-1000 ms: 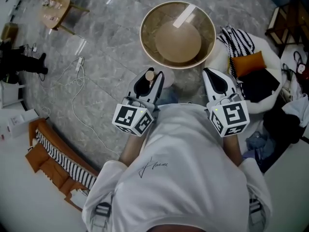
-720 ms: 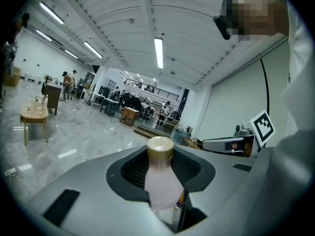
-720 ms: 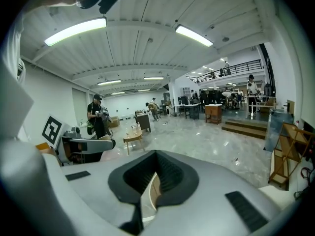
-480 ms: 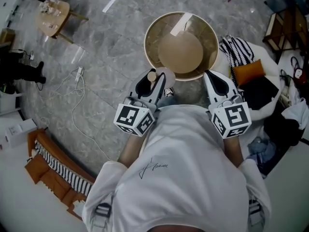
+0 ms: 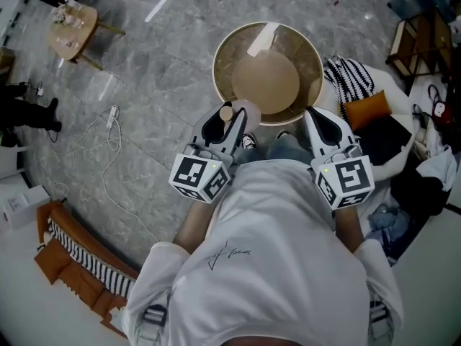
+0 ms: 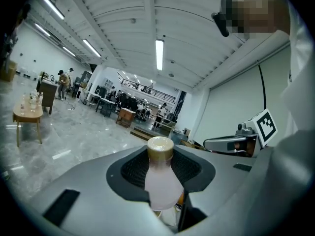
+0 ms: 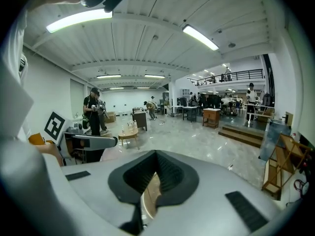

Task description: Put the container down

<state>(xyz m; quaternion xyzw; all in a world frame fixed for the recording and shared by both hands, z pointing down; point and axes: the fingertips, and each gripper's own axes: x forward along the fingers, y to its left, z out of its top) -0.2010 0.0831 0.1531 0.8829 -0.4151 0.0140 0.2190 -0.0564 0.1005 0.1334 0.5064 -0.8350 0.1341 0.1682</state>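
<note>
We have stepped closer: the round surface (image 5: 268, 78) now lies just ahead of us. Our left hand-held gripper (image 5: 232, 121) pinches the capped container (image 5: 241, 114), not yet lowered, while our right hand-held gripper (image 5: 313, 115) is pressed together and empty. The set-down looks near.

No readable text or labels
</note>
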